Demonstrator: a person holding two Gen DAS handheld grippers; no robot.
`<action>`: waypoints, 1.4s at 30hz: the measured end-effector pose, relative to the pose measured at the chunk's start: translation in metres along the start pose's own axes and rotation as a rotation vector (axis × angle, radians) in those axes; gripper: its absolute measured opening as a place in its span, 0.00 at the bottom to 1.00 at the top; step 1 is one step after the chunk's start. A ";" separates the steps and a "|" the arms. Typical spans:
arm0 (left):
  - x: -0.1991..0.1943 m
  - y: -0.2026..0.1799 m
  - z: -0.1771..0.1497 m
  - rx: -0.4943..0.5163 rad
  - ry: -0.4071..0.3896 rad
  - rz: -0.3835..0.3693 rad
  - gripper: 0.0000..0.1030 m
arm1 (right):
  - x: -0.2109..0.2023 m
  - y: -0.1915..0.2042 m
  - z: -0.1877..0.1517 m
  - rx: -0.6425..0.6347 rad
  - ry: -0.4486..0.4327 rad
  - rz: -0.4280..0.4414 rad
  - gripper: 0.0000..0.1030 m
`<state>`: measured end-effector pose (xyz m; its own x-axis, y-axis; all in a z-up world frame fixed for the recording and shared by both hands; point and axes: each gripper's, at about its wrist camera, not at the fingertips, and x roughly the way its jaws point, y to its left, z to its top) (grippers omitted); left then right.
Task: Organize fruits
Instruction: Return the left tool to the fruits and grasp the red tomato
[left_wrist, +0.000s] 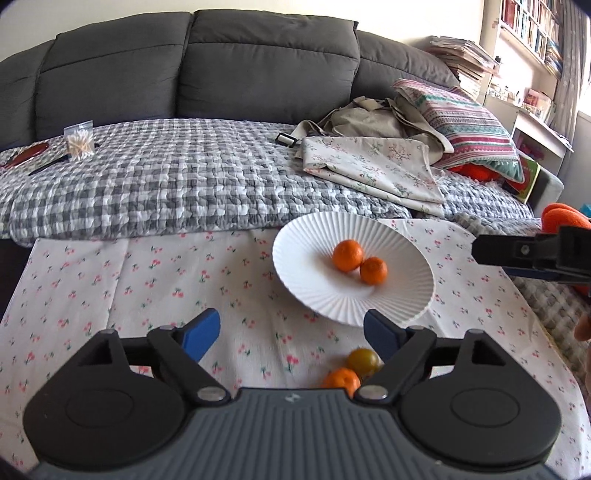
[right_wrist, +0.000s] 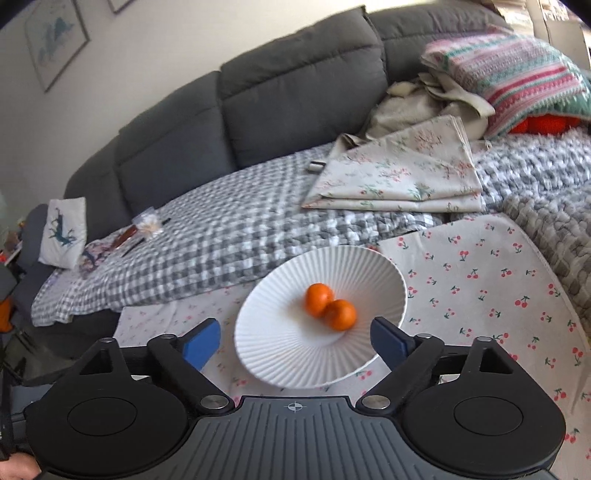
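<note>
Left claw (left_wrist: 291, 332) spread, empty, above two loose fruits (left_wrist: 351, 371) on cherry cloth (left_wrist: 110, 280), likely lined up for pickup; right claw (right_wrist: 295, 341) spread, empty, over white plate (right_wrist: 280, 354); two oranges (right_wrist: 330, 305) resting touching in plate centre, evidently collection point.

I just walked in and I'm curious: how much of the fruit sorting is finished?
Two orange tangerines already sit touching in the white ribbed plate. Nothing is in hand: the left gripper and right gripper both have fingers apart and empty. Left to move: another orange tangerine and a greenish-yellow fruit on the cherry-print cloth.
</note>
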<state>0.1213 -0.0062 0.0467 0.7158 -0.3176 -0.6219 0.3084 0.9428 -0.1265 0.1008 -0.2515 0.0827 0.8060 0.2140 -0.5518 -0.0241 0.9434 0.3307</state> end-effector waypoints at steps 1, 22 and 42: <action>-0.005 -0.001 -0.003 0.000 -0.005 -0.001 0.86 | -0.005 0.004 -0.003 -0.014 -0.005 -0.005 0.93; -0.004 -0.017 -0.050 0.056 0.139 -0.097 0.95 | -0.037 -0.009 -0.033 0.000 0.012 -0.081 1.00; 0.032 -0.042 -0.091 0.181 0.345 -0.165 0.46 | -0.020 -0.005 -0.041 -0.029 0.123 -0.091 1.00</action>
<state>0.0743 -0.0463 -0.0379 0.4055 -0.3816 -0.8307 0.5287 0.8392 -0.1274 0.0604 -0.2501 0.0610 0.7270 0.1550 -0.6690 0.0274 0.9669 0.2538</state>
